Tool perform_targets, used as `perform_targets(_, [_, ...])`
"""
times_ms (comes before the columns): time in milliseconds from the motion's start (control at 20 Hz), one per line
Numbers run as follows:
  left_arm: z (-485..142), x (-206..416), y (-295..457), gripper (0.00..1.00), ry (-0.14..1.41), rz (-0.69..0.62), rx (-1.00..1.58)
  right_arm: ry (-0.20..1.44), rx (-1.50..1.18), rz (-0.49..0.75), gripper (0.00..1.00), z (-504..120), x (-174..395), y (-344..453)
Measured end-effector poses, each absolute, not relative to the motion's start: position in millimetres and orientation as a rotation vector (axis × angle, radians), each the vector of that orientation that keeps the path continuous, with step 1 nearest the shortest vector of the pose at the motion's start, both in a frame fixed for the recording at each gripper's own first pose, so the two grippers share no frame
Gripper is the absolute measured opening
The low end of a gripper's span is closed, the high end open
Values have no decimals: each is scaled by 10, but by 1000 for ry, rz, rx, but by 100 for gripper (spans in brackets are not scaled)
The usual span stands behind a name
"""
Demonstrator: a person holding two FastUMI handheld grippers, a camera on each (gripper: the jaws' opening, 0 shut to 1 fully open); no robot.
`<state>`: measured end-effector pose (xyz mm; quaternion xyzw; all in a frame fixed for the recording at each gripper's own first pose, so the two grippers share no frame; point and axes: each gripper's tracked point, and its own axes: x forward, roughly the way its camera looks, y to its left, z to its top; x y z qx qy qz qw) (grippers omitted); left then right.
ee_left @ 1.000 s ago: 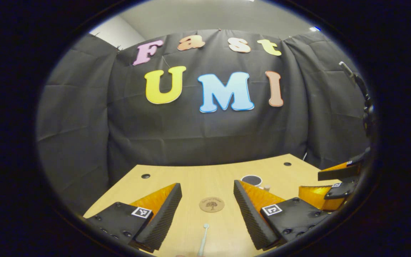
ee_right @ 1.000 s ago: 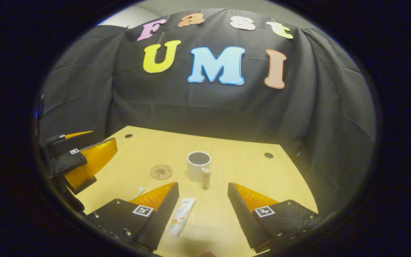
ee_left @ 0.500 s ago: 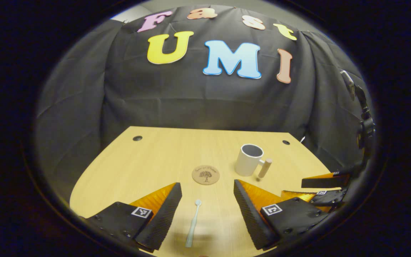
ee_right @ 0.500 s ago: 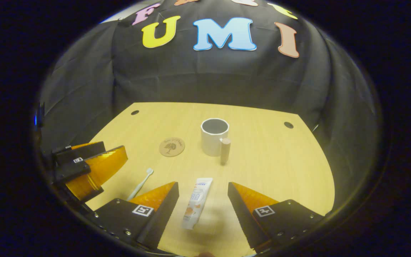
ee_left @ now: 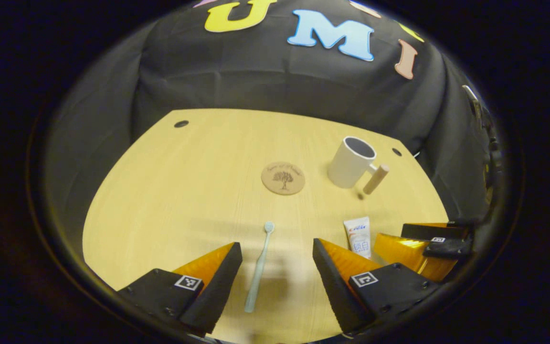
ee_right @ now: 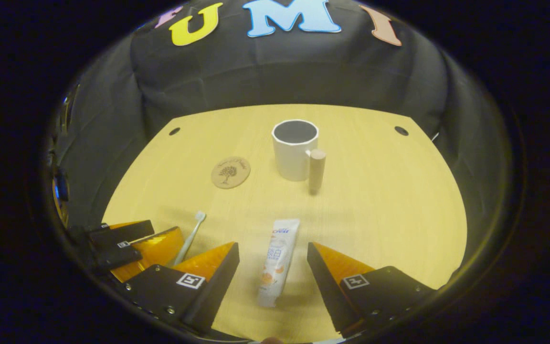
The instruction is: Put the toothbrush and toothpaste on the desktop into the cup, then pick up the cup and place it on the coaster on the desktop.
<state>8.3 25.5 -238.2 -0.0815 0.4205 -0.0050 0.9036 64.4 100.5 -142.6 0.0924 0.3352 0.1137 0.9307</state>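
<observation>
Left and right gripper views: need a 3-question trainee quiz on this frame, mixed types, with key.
1. True or false: the toothbrush lies between the open fingers of the left gripper.
2. What lies between the fingers of the right gripper?
3. The cup is: A) on the coaster, B) beside it on the desk, C) held.

Key: 1 true; 2 the toothpaste; 3 B.

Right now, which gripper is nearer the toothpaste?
Right. The right gripper is open with the toothpaste lying between its fingers on the desktop. The left gripper sits beside the tube, straddling the toothbrush instead.
</observation>
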Motion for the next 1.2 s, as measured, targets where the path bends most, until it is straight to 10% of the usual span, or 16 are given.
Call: perform_targets(1200, [-3213, 21, 305, 88, 1350, -74, -14, 1057, 140, 216, 89, -2125, 871, 1216])
